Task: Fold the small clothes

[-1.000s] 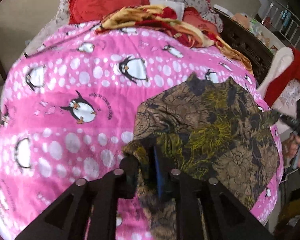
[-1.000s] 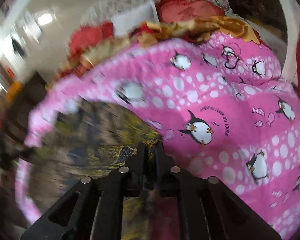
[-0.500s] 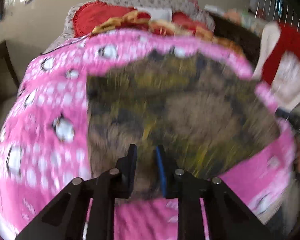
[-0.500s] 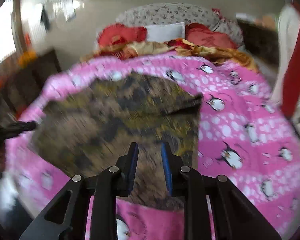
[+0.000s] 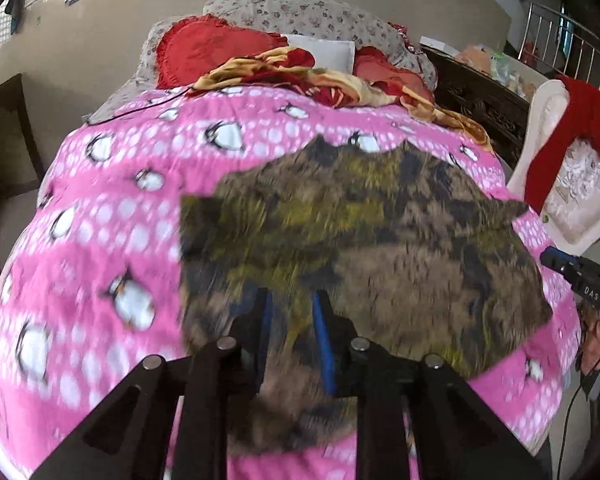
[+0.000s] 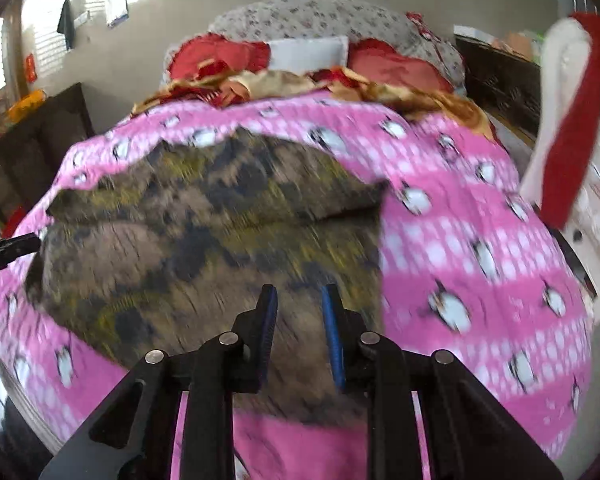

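Cloth (image 5: 360, 248), brown and yellow, lies spread flat on the pink penguin blanket (image 5: 112, 208), likely so it can be folded. Left gripper (image 5: 290, 316) and right gripper (image 6: 298, 312) hang over its near edge, jaws apart and holding nothing. A second ago both were pinching the bunched cloth.

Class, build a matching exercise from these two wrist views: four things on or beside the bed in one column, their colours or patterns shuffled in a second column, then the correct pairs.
Column 1:
1. garment lying under the open claws
2. blanket covering the bed
3. heart-shaped cushion at the head of the bed
4. pillow between the cushions

Column 2:
A. plain white
B. brown with yellow-green floral print
C. red
D. pink with penguins and white dots

Pairs: 1-B, 2-D, 3-C, 4-A
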### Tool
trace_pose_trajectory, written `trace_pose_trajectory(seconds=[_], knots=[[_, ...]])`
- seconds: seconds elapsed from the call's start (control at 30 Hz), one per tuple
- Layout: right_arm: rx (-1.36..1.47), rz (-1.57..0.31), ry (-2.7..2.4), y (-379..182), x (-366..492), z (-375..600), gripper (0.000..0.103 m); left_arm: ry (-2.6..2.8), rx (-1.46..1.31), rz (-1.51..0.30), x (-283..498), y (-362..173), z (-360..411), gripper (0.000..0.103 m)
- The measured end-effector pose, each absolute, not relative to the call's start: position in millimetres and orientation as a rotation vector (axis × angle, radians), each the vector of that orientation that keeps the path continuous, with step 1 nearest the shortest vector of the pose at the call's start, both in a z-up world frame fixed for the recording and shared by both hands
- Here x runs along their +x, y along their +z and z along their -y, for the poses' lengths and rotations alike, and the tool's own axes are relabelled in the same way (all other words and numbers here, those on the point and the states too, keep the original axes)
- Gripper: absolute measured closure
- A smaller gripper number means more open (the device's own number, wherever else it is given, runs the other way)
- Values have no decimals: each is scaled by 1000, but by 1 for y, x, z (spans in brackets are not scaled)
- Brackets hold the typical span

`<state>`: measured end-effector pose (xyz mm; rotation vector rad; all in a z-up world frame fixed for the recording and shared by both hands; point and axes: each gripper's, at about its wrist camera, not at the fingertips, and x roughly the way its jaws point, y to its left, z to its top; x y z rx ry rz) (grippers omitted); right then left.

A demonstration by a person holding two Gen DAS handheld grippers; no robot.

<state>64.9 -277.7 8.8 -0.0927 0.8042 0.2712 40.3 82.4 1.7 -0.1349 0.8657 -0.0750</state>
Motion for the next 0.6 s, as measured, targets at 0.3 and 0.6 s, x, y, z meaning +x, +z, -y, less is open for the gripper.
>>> trace_pose_trajectory(seconds=[0.3, 0.6], knots=[[-189, -980, 255, -31, 140, 231, 93, -40, -160, -1071, 98, -41, -77, 82], [-56, -934, 293, -15, 235, 238, 93, 96, -143, -955, 212, -18, -122, 78]])
